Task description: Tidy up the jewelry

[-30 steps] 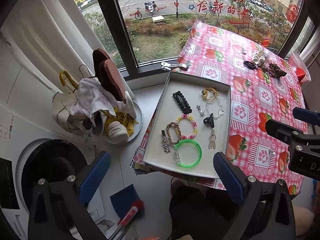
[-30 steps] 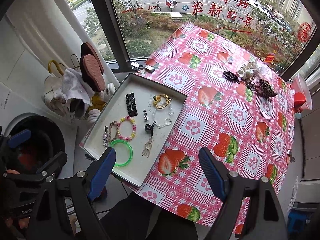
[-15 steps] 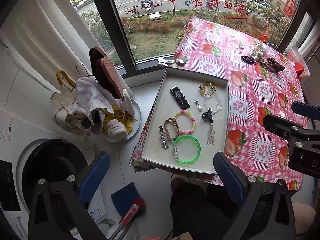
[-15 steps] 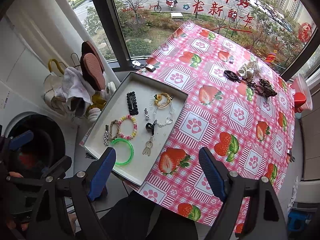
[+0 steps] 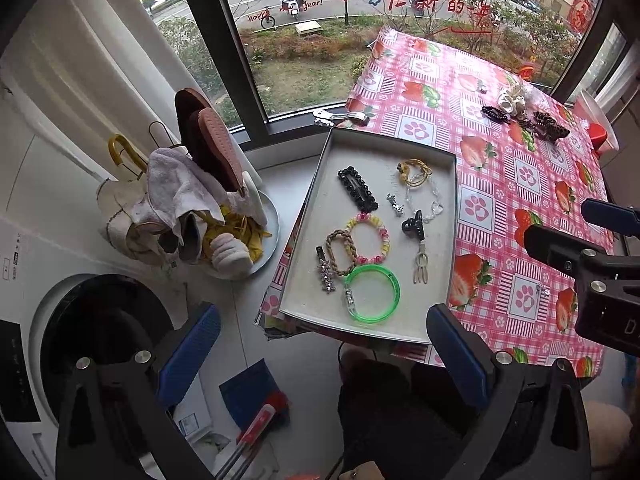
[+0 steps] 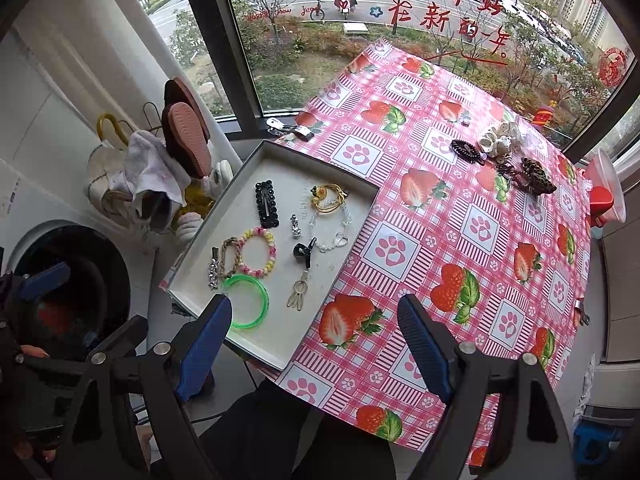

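A shallow grey tray (image 5: pixel 450 240) (image 6: pixel 360 204) lies at the table's left edge. In it are a green bangle (image 5: pixel 372 294) (image 6: pixel 250 300), a pink and yellow bead bracelet (image 5: pixel 370 238) (image 6: pixel 258 250), a braided band (image 5: pixel 340 252), a black clip (image 5: pixel 357 189) (image 6: pixel 267 204), a gold piece (image 5: pixel 414 172) (image 6: pixel 328 198) and several small clips. More hair pieces (image 5: pixel 528 116) (image 6: pixel 508 160) sit at the table's far right. My left gripper (image 5: pixel 320 344) hangs open high above the tray's near edge, holding nothing. My right gripper (image 6: pixel 316 340) is open too, above the tray's near right corner.
The table wears a pink cloth (image 6: pixel 460 220) with strawberries and paw prints. Left of it stand a washing machine (image 5: pixel 88 320) and a basin (image 5: pixel 268 236) piled with slippers and cloths. A big window runs behind. A red and white container (image 6: pixel 604 196) sits at the far right.
The left wrist view has shifted a little, with the tray sitting slightly higher in the picture. Both grippers stay open and nothing on the table has moved.
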Demonstrator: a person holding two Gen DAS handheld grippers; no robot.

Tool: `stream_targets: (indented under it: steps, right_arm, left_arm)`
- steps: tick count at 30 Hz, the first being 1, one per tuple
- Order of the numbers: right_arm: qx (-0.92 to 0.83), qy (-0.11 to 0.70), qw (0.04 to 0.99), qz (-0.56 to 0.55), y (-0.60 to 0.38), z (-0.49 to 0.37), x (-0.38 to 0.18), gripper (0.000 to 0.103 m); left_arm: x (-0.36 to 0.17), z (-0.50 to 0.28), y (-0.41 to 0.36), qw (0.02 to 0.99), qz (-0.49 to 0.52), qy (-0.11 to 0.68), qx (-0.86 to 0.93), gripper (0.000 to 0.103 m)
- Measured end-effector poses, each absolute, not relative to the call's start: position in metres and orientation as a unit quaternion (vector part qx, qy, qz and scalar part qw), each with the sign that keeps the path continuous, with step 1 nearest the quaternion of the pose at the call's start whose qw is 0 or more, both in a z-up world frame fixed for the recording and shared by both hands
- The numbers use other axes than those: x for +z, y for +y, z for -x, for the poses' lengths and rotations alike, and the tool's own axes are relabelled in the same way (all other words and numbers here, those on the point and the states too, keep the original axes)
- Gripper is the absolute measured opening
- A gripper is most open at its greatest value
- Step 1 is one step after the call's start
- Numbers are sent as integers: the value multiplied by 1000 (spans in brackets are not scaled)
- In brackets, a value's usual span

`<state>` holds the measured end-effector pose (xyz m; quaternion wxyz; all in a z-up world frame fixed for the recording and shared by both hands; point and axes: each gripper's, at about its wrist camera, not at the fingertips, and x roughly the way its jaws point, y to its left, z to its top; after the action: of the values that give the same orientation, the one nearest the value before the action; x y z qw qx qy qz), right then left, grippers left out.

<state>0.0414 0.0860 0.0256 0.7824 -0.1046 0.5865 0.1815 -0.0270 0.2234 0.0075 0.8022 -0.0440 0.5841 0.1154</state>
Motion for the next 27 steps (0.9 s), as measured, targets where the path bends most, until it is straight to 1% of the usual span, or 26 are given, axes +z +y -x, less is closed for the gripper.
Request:
stream_targets:
  steps: [27]
  right_arm:
    - [182,588,781,106,87,-41,24,87]
  left_arm:
    - [6,27,224,801,44,585,116,103]
